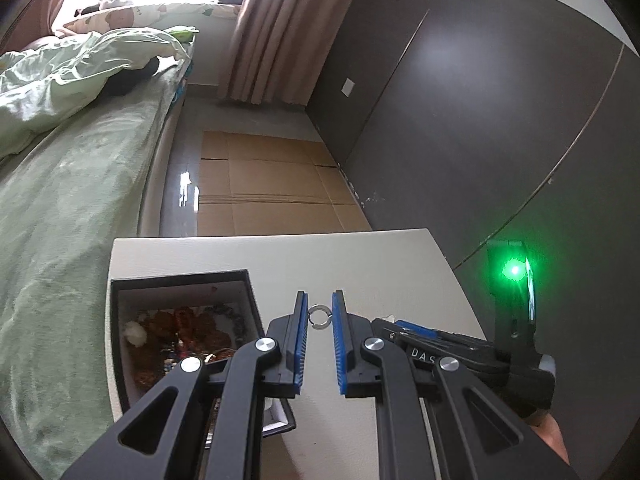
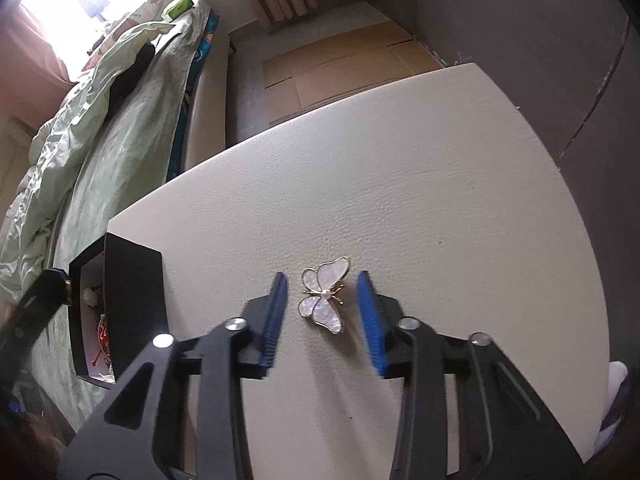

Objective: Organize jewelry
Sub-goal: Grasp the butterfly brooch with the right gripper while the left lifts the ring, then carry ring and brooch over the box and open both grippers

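although the black box (image 1: 182, 280) stands open on the white table (image 1: 380, 264), much of what lies in it is hard to make out: a tangle of reddish-brown pieces, some dark beads and one pale lump, with the near end covered by the left gripper's own arms. in the right wrist view the same box (image 2: 132, 300) shows mostly its dark outer wall, and only a sliver of the inside, with something red in it.

the left gripper (image 1: 320, 316) has its blue pads (image 1: 301, 340) a narrow way apart, and a small silver ring (image 1: 319, 315) lies on the table between the tips. the ring looks just beside the left-hand pad, but i cannot tell if it touches. nothing is gripped. just to the right, the other tool's black body sits low on the table, a green light (image 1: 514, 270) glaring over part of it.

the right gripper (image 2: 323, 300) stands wider, pads (image 2: 370, 316) well clear on both sides of a butterfly brooch (image 2: 324, 294), pearly white wings edged in gold with a small pearl at the centre. it lies flat on the table, touched by neither pad, well apart from the box.

beyond the table are a bed with a green cover (image 1: 72, 208), flattened cardboard (image 1: 272, 184) on the floor and a pink curtain (image 1: 280, 32).
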Motion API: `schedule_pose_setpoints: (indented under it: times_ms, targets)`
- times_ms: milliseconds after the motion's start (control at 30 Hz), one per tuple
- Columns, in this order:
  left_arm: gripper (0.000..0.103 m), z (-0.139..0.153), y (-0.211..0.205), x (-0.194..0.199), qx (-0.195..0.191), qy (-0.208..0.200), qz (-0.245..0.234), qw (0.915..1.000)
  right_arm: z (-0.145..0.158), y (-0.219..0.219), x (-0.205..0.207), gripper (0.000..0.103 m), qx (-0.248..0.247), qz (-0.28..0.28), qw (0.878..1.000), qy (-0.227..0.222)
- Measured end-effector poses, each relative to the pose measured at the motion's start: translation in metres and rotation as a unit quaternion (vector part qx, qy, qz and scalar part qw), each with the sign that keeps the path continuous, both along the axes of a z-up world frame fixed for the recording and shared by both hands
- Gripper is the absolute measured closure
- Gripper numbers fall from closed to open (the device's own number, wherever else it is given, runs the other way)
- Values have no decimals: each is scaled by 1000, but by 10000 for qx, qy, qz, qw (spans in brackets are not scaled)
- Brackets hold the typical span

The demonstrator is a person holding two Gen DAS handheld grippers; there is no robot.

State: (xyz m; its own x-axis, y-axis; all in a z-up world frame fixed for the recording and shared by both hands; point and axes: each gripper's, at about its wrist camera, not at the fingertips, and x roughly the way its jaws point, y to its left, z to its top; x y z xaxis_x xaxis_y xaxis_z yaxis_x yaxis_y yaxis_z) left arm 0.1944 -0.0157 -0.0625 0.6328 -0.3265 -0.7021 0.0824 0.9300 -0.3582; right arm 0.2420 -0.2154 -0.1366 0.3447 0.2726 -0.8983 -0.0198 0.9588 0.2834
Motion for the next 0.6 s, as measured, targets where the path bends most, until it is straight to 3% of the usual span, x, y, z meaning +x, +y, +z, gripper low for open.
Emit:
schedule_pose_setpoints:
  times_ms: [67,100,600]
  targets:
    - [93,0,2,-1,9,-7,20,10000,-1,4,1,87,-40,25,10000,-30]
    - [93,1,3,-3,25,-9,30,10000,-2,5,1,90,0,56,10000,5]
    - [92,8,49,-24,48,67,639,9979,45,15,-25,91,622,221,9960,-608]
